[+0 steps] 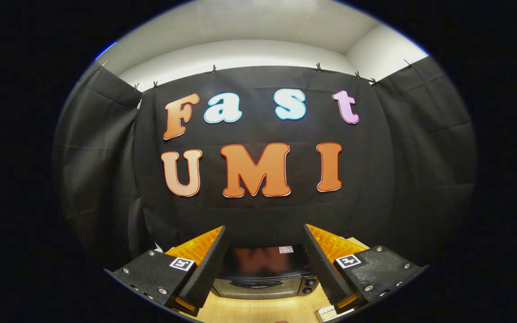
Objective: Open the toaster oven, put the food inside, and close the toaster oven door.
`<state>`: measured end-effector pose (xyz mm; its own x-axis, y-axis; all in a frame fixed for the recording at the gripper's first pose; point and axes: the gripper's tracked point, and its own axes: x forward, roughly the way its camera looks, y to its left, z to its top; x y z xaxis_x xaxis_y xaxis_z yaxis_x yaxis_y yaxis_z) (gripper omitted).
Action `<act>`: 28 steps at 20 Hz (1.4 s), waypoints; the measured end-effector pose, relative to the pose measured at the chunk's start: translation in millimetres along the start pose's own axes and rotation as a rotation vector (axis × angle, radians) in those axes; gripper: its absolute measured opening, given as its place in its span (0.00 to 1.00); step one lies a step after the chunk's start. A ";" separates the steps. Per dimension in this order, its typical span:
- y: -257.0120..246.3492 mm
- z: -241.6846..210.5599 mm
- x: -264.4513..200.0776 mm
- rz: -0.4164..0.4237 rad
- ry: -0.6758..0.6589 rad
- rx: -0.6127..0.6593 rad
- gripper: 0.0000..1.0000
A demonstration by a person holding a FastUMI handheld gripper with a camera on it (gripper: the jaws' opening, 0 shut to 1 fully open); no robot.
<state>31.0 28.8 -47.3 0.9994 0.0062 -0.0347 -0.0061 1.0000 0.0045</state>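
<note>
A toaster oven (pixel 265 273) with a glossy black top and a silver front stands on the wooden table (pixel 263 309), beyond and below my fingers. Its door looks shut, with the handle across the front and knobs (pixel 310 285) at its right side. My gripper (pixel 265 237) is held high above the table, open, with nothing between its fingers. The oven shows through the gap between the fingers. A pale flat object (pixel 328 313) lies on the table by the right finger; I cannot tell what it is.
The black cloth wall of the booth hangs close behind the oven. A white wall and ceiling show above the cloth. The light wooden tabletop stretches in front of the oven.
</note>
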 end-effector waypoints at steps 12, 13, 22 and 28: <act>16.5 -148.5 92.5 0.022 0.128 -0.072 0.98; 17.8 -166.7 96.7 0.026 0.163 -0.105 0.98; 21.9 -248.1 96.7 0.046 0.331 -0.135 0.99; 19.3 -251.7 80.8 0.034 0.354 -0.071 0.99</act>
<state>102.8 49.7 -301.5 0.9248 0.0281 -0.3794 -0.0540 0.9969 -0.0578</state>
